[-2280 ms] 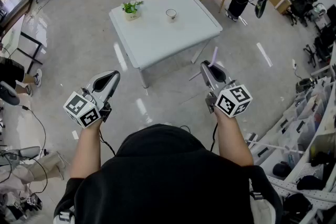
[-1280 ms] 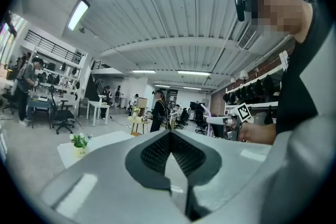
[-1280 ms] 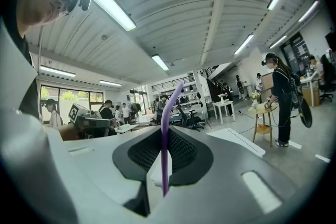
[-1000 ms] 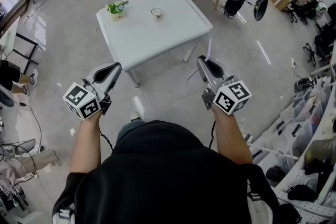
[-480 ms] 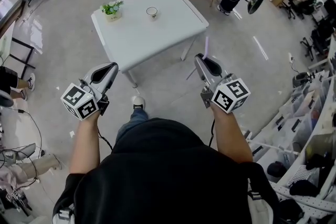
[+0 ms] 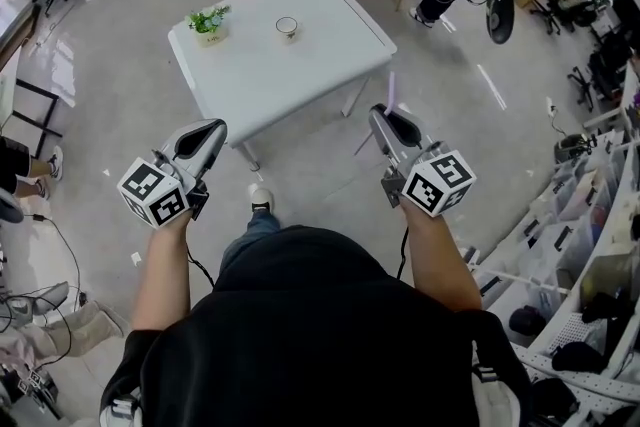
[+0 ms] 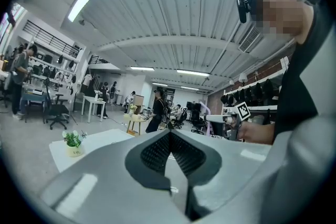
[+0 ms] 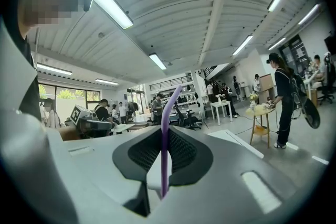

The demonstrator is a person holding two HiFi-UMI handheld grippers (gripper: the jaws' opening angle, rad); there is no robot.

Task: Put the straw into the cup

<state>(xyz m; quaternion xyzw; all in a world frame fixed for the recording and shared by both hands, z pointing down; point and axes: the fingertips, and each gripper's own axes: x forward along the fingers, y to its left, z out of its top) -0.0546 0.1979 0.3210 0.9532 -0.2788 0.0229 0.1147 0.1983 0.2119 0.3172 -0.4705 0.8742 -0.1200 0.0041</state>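
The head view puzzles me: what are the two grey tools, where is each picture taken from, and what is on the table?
There is no robot: a person holds a two-jaw gripper in each hand. The head view looks down from a camera on the person's head; the other two views come from cameras on the grippers. The right gripper is shut on a purple straw. The left gripper is shut and empty. Ahead stands a white table with a cup and a small plant.

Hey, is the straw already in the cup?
No, the purple straw is clamped in the right tool, well away from the cup on the white table.
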